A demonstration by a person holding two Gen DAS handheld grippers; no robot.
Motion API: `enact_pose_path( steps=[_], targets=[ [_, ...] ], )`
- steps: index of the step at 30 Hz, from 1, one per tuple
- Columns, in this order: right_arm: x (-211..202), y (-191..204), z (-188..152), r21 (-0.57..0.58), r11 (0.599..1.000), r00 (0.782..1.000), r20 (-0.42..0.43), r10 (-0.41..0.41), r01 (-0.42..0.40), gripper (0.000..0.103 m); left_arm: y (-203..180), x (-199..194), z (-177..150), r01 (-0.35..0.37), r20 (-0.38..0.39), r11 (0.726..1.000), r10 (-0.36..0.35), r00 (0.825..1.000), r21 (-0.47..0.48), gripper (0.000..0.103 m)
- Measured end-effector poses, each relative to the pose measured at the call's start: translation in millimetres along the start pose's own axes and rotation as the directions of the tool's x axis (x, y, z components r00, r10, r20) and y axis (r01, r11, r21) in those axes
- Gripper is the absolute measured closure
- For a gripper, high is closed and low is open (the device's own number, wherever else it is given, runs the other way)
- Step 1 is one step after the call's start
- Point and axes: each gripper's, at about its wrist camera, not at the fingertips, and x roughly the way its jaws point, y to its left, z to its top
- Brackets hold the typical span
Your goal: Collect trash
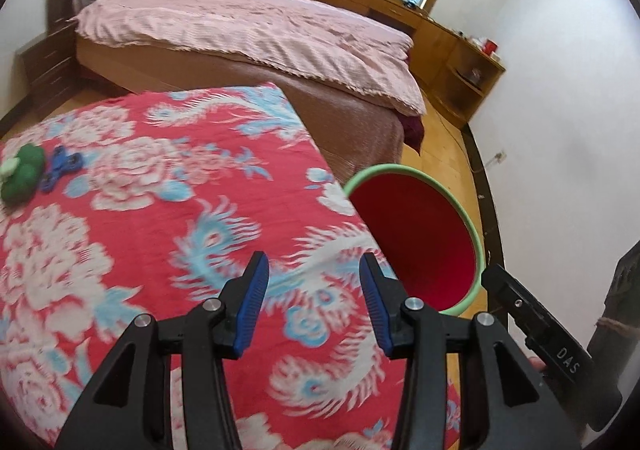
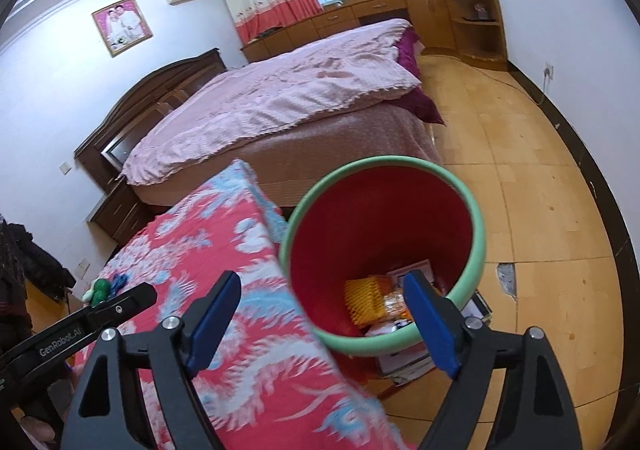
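Beside the table (image 2: pixel 248 310), the bin (image 2: pixel 476 250) holds trash (image 2: pixel 364 300).

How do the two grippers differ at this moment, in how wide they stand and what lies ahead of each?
The right gripper stands wider open than the left gripper. The right gripper points at the mouth of the red bin, with trash visible inside; the left gripper points at the floral cloth, the bin off to its side. Both have blue pads and hold nothing.
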Motion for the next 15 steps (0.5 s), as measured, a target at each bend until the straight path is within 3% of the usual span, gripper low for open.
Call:
enact_pose_path(
  steps=[15],
  targets=[
    [-43.8,77.8,-30.1,-0.132,0.989,0.997,0.034,0.067,-0.062,0.01,52.9,-85.2,-30.0,-0.167,0.093,0.984,0.173,0.981,-0.066,0.056]
  ],
)
